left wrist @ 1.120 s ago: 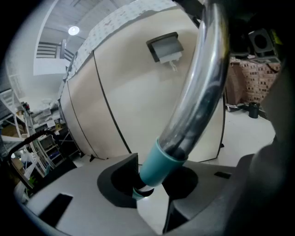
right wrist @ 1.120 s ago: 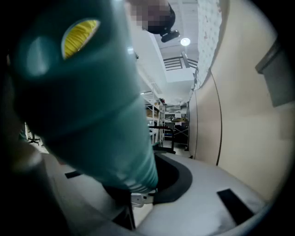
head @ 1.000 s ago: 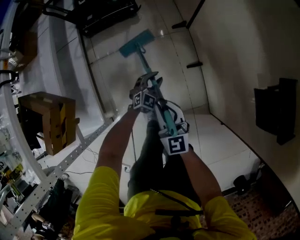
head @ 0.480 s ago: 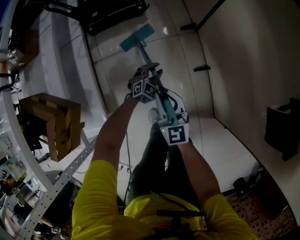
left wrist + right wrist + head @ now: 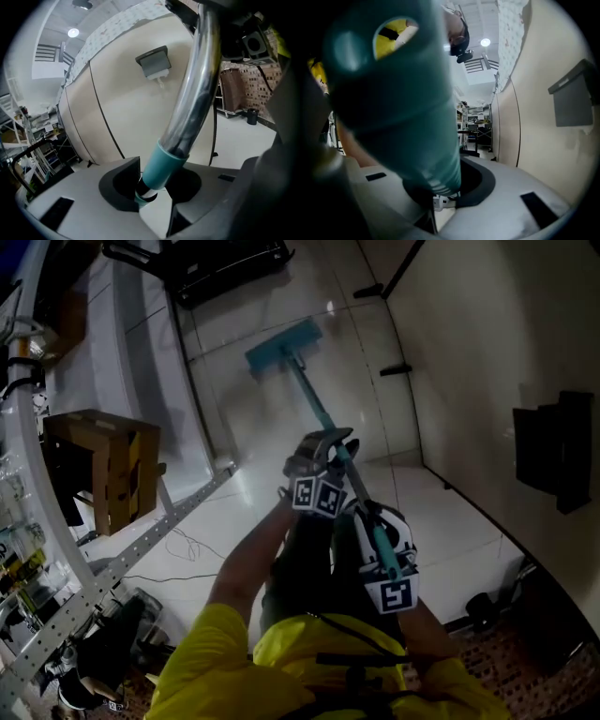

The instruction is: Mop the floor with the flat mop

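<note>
Left tongs (image 5: 325, 444) are gripping the silvery pole of the teal flat mop (image 5: 284, 346) — right tongs (image 5: 373, 526) are clamping its teal end. Its pad is lying on the glossy white floor (image 5: 234, 395).

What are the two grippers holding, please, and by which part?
The flat mop: left gripper on the shaft's teal collar, right gripper on the teal top grip.

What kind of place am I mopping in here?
Likely a lab or workshop space rather than a home: a glossy white tiled floor, a cluttered perforated metal rack on the left, a cardboard box beside it, and plain partition walls.
</note>
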`<action>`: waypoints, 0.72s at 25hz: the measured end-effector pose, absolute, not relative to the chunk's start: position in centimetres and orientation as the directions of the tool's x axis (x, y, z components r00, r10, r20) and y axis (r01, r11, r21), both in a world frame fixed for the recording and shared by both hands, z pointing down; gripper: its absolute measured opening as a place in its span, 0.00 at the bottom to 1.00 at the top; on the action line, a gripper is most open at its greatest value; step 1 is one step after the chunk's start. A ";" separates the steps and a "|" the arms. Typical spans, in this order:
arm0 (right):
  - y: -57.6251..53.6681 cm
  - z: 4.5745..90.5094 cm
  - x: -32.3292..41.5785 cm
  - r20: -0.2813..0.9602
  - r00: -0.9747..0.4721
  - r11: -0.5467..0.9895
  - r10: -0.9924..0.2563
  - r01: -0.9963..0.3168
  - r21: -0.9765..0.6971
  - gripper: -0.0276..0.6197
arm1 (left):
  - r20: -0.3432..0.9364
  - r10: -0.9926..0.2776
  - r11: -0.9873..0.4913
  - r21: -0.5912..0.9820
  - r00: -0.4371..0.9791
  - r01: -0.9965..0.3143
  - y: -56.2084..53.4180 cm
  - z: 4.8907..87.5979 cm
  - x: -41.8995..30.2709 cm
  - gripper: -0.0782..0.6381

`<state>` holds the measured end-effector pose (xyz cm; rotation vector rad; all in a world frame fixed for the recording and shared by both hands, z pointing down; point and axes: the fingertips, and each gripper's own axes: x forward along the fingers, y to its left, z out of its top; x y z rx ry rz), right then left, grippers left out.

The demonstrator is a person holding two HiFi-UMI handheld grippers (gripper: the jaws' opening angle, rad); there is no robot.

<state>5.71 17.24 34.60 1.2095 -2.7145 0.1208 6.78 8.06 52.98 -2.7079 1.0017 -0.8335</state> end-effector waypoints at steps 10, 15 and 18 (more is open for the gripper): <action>20.7 39.0 6.2 0.223 -0.661 0.684 -0.716 -0.729 0.037 0.13 | 0.509 -0.604 -0.787 -0.257 0.614 -0.561 11.8 58.3 8.6 0.29; 17.2 41.7 3.5 0.223 -0.654 0.675 -0.723 -0.737 0.026 0.13 | 0.539 -0.598 -0.787 -0.253 0.594 -0.562 8.6 61.8 5.9 0.29; 14.3 43.5 1.1 0.237 -0.639 0.657 -0.732 -0.754 -0.004 0.13 | 0.552 -0.604 -0.775 -0.239 0.575 -0.585 5.5 63.2 3.3 0.30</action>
